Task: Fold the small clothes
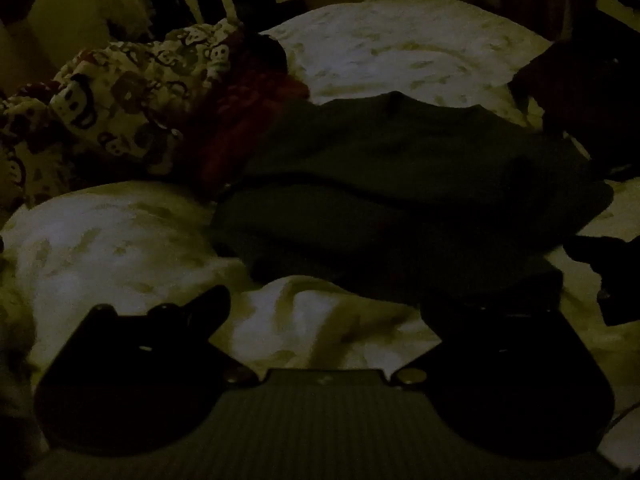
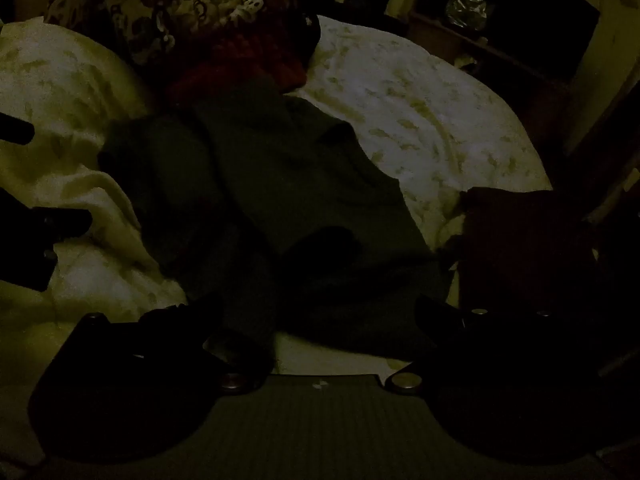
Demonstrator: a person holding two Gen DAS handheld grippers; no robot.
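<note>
The room is very dark. A dark green sweater (image 1: 404,184) lies spread out in the middle of the bed (image 1: 120,240), on a pale sheet with small leaf marks. Its neck points to the far edge of the bed, and one side looks folded over.

The left gripper (image 1: 326,312) hangs low over the near edge of the bed, just in front of the sweater's hem. Its jaws are wide open and hold nothing. The right-hand finger is close to the hem, but it is too dark to tell if they touch.

The right gripper (image 2: 316,312) is right over the near part of the sweater. Its jaws are open too, with cloth lying between them, not pinched.

A red knitted thing (image 1: 244,120) touches the sweater's far left side. Beside it sits a heap of cloth with cartoon faces (image 1: 132,92). Another dark red cloth (image 2: 524,248) lies at the right edge of the bed, just beside the sweater.
</note>
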